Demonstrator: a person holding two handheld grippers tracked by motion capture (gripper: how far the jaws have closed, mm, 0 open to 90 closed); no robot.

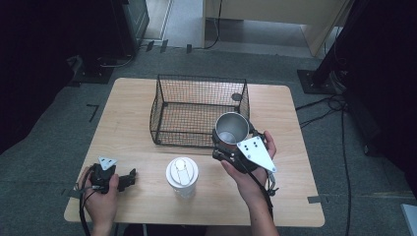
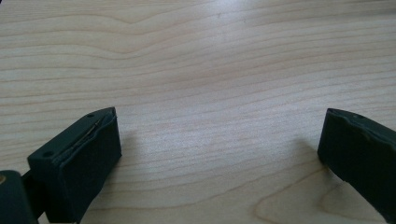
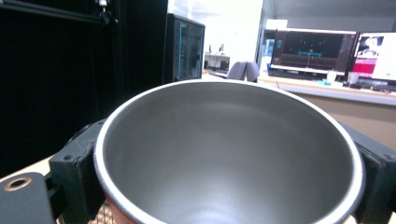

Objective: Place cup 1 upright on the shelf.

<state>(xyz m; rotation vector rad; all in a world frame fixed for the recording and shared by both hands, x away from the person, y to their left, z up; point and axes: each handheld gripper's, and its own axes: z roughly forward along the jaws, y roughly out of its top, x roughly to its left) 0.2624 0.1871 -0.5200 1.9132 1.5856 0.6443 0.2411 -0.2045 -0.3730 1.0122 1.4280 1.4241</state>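
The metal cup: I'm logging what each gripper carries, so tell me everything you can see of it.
The metal cup is round and open-topped, with a dull grey inside, a thin bright rim and a hint of red outside below the rim. It looks empty. The right gripper holds it upright, jaws on opposite sides, by the near right corner of the wire basket.

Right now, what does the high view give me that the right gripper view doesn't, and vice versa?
High view: the whole wooden table, the black wire basket, a white-lidded cup standing in front of it, and the left hand-held gripper, jaws apart, resting near the table's left front corner.

Right gripper view: the room behind, with lit monitors on a desk and a dark cabinet.

Both: the metal cup, open end visible, clamped between the jaws of the right hand-held gripper by the basket's front right corner.
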